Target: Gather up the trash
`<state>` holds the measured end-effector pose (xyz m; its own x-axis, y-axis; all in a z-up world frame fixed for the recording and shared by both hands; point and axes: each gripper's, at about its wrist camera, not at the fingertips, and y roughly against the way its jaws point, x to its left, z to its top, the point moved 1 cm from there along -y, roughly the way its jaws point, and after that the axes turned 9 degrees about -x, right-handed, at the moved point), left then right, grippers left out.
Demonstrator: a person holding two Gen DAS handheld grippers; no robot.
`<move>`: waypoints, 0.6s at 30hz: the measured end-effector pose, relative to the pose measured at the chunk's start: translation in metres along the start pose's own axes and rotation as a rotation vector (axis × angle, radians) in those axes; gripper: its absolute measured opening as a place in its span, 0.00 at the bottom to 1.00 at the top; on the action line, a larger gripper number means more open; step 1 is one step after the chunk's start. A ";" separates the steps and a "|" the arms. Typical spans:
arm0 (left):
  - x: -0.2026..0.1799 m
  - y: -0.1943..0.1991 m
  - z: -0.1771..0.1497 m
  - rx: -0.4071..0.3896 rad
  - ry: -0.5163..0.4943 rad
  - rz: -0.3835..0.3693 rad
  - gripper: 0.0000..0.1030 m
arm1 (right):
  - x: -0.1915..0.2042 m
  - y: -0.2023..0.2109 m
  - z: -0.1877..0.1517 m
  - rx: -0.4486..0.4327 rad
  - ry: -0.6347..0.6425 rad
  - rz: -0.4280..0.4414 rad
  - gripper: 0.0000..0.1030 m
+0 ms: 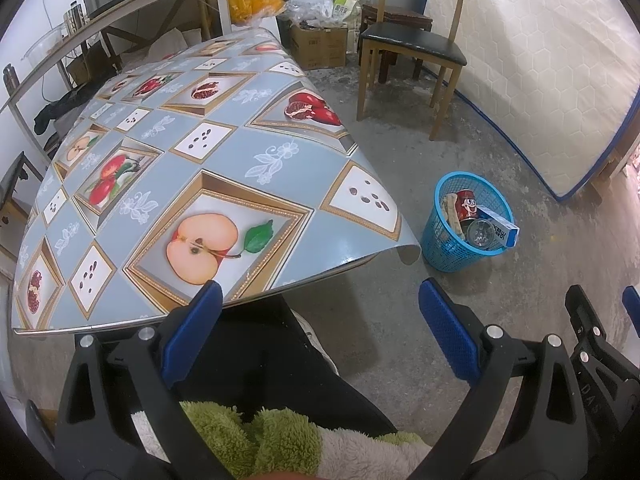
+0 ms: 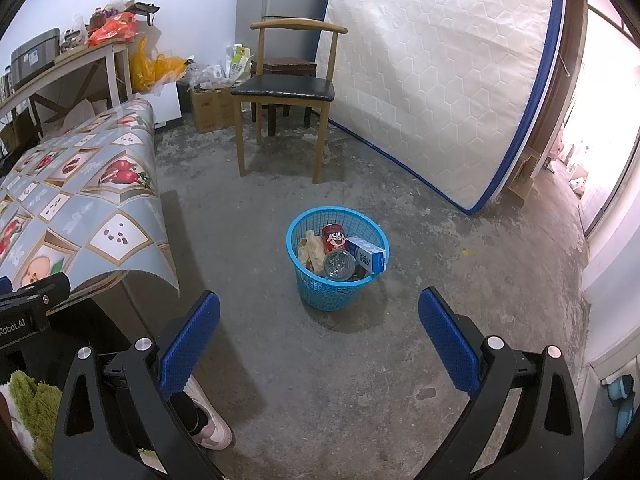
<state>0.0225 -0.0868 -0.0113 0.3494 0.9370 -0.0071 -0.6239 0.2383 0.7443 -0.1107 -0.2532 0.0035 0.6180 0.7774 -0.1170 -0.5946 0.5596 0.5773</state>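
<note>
The blue mesh basket (image 2: 336,260) stands on the concrete floor ahead of the right tool (image 2: 319,334), holding a red can (image 2: 334,237), a blue-white carton (image 2: 370,256) and a round glass piece. Both tools, left (image 1: 320,328) too, are wide open, empty

The left wrist camera looks out between its spread fingers over the near corner of the table (image 1: 192,168), close below, toward the chair (image 1: 412,46) and mattress (image 1: 532,80). The right wrist camera sits further right, facing the open floor (image 2: 360,380) with the bin (image 2: 336,258) near the centre. Both views take in the bin (image 1: 466,228), chair (image 2: 286,88), mattress (image 2: 440,80) and table edge (image 2: 92,196).
</note>
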 end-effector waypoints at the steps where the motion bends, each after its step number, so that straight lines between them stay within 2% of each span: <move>1: 0.000 0.000 0.000 0.001 0.001 0.000 0.92 | 0.000 0.000 0.000 0.000 0.000 0.000 0.94; 18: 0.000 -0.001 -0.003 0.014 0.000 -0.009 0.92 | -0.002 -0.001 0.002 0.003 -0.005 -0.004 0.94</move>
<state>0.0211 -0.0865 -0.0139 0.3551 0.9347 -0.0136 -0.6111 0.2432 0.7533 -0.1107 -0.2559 0.0045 0.6230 0.7738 -0.1148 -0.5910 0.5617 0.5790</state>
